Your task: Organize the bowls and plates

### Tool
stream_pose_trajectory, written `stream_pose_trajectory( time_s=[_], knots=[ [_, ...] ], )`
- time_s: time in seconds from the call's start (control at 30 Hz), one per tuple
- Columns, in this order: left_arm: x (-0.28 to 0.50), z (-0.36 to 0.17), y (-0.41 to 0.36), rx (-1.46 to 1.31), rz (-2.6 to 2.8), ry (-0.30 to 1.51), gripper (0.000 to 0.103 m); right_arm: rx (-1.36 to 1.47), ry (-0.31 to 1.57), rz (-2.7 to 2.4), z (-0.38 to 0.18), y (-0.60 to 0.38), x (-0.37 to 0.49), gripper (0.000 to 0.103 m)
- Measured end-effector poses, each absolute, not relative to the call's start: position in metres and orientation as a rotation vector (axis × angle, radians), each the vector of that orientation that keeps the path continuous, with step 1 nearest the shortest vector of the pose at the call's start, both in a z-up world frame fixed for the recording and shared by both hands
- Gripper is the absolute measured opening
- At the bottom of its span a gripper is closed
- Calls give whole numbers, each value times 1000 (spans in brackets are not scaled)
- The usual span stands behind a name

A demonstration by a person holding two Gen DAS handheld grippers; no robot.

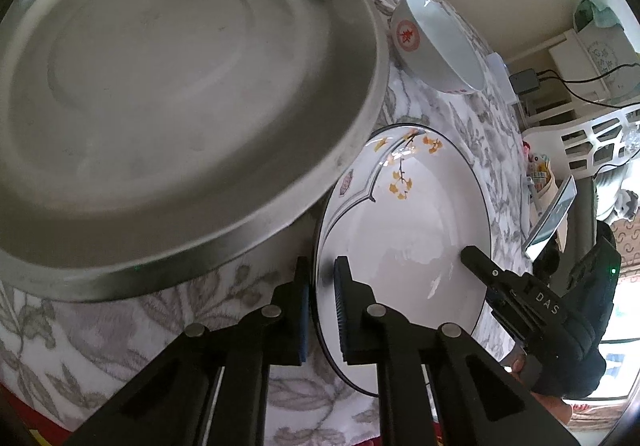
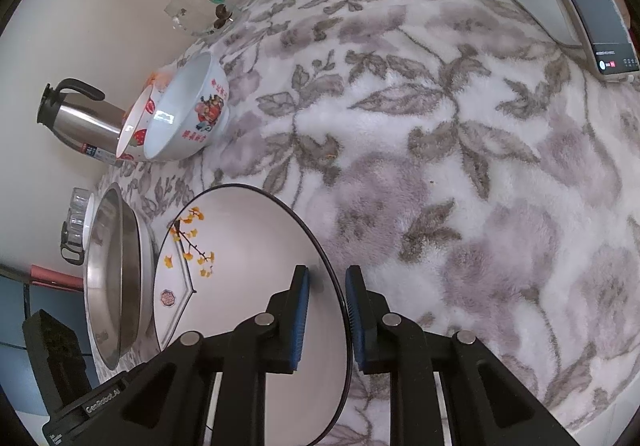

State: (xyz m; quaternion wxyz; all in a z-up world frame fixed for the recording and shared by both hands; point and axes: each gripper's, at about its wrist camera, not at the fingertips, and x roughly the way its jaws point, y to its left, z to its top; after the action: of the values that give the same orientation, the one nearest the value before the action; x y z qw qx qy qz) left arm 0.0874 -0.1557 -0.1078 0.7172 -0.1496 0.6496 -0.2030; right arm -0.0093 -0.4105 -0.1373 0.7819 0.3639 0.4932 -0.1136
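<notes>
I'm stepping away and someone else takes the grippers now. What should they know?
Left gripper: shut on the near-left rim of the white plate.
Right gripper: straddles the plate's opposite rim, seemingly clamped on it.
The plate lies on the floral cloth, with the steel basin beside it. Two painted bowls sit nested further back.
Done: both grippers on the plate. Nothing stacked yet.
Left: lift the plate, place it, then sort basin and bowls.

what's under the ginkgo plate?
The floral cloth shows all round the ginkgo plate; the steel basin's rim overlaps one edge. Directly beneath is covered, so anything there can't be seen.
</notes>
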Motion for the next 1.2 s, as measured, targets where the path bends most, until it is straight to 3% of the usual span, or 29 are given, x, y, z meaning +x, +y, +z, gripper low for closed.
stream_pose_trajectory(
  time_s=[0.47, 0.73, 1.2],
  knots=[
    [87, -105, -156, -321, -450, 1435, 12, 753, 1089, -254, -136, -407, -6, 21],
    [87, -92, -155, -312, -484, 1386, 11, 720, 1032, -228, -119, -409, -7, 14],
    [84, -76, -164, -301, -551, 1339, 12, 707, 975, -227, -102, -417, -21, 14]
  ],
)
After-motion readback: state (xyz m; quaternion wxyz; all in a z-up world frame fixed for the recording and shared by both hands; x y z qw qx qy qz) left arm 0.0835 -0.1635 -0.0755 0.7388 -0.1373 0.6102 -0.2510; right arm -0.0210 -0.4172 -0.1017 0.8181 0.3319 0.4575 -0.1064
